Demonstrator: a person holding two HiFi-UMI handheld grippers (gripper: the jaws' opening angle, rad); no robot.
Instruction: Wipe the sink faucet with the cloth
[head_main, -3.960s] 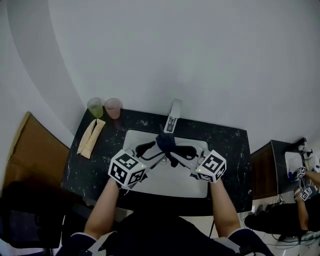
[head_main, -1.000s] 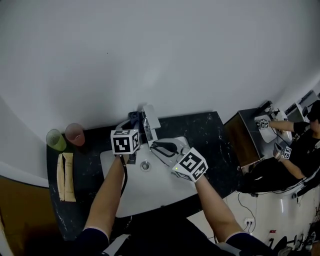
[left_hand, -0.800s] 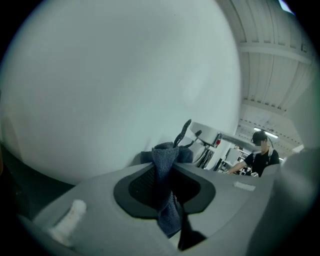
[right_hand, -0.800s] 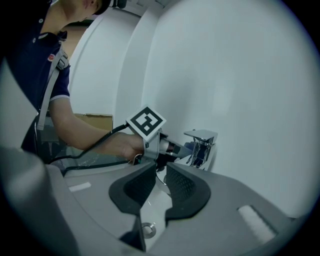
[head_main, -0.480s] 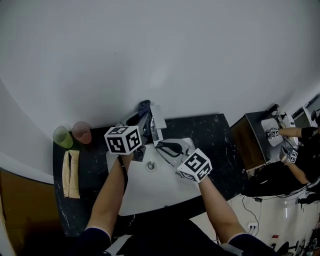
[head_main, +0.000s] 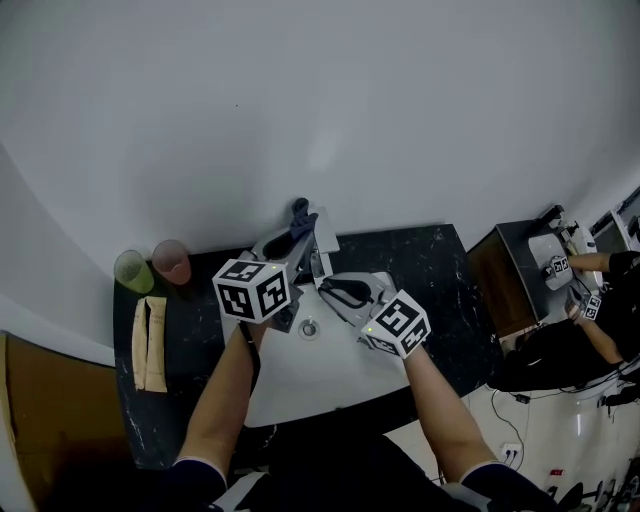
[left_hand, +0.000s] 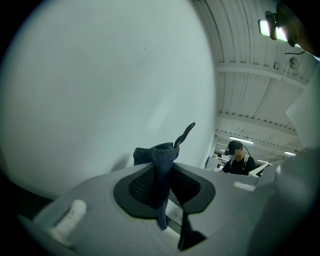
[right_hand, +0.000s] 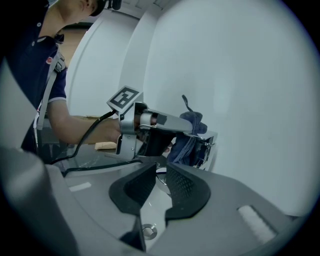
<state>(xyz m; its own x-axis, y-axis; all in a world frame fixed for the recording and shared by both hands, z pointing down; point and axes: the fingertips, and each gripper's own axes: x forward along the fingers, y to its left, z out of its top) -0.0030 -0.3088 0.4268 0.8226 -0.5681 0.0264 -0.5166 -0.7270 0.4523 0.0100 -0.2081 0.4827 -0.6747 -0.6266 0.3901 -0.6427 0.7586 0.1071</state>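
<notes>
Left tongs (left_hand: 165, 166): pressed together on the dark blue cloth (left_hand: 159, 172). The fabric is pinched between the two pads, one end bunched above the tips, the other hanging below them. These tongs are held about level, pointing toward the upper middle of the head view.

Right tongs (right_hand: 161, 172): jaws stand a narrow gap apart, and nothing is gripped between them. They are tilted slightly downward over the sink (head_main: 330, 385), right of centre in the head view, well apart from the cloth.

Sink: a white basin is noted at centre frame, set into the black speckled tabletop (head_main: 440, 265). Its drain (head_main: 308, 327) is seen between the two forearms.

Faucet (head_main: 322, 245): chrome, standing at the back edge of the sink, just above centre in the head view. In the right gripper view the cloth is seen at the faucet's upper part, on its left side and apparently against the metal. Firm contact cannot be confirmed.

Left part of the tabletop: a beige folded item (head_main: 148, 343) is laid lengthwise. Beyond it a green cup (head_main: 131, 270) and a pink cup (head_main: 172, 262) are placed side by side near the wall (head_main: 320, 100).

Far right edge of the head view: another person (head_main: 600, 310) is seen at a separate station.
</notes>
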